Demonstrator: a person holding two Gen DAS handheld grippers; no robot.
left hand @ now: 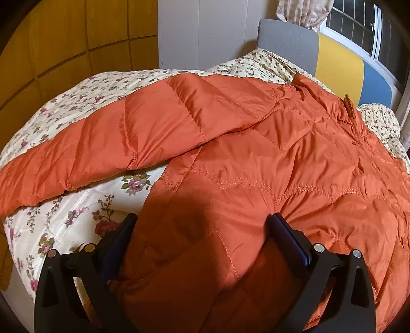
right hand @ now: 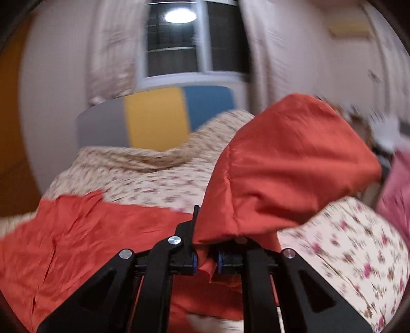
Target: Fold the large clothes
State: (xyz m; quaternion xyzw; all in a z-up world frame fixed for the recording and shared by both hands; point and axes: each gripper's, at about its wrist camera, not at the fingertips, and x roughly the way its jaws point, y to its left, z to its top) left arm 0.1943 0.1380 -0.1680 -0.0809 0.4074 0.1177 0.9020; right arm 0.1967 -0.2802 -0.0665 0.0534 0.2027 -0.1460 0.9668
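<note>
Orange quilted down jacket (left hand: pixel 256 153) lies spread on a floral bedspread (left hand: pixel 84 205); the left gripper (left hand: pixel 202 225) hovers released near its hem, while the right gripper (right hand: pixel 206 261), clenched on the right sleeve (right hand: pixel 289 164), lifts it for folding.

Warm, even indoor light fills the sharp left wrist view, where a soft dark shadow falls across the orange jacket (left hand: pixel 230 158) at lower centre and the fisheye lens bends the wooden wall (left hand: pixel 64 43) at upper left, with black vignetting in the corners. The right wrist view is smeared by motion blur, heaviest at the right edge, softening the floral bedspread (right hand: pixel 358 256) and curtains (right hand: pixel 112 51). A round ceiling lamp reflection (right hand: pixel 180 16) glares white in the dark window (right hand: pixel 179 43) at top centre.
</note>
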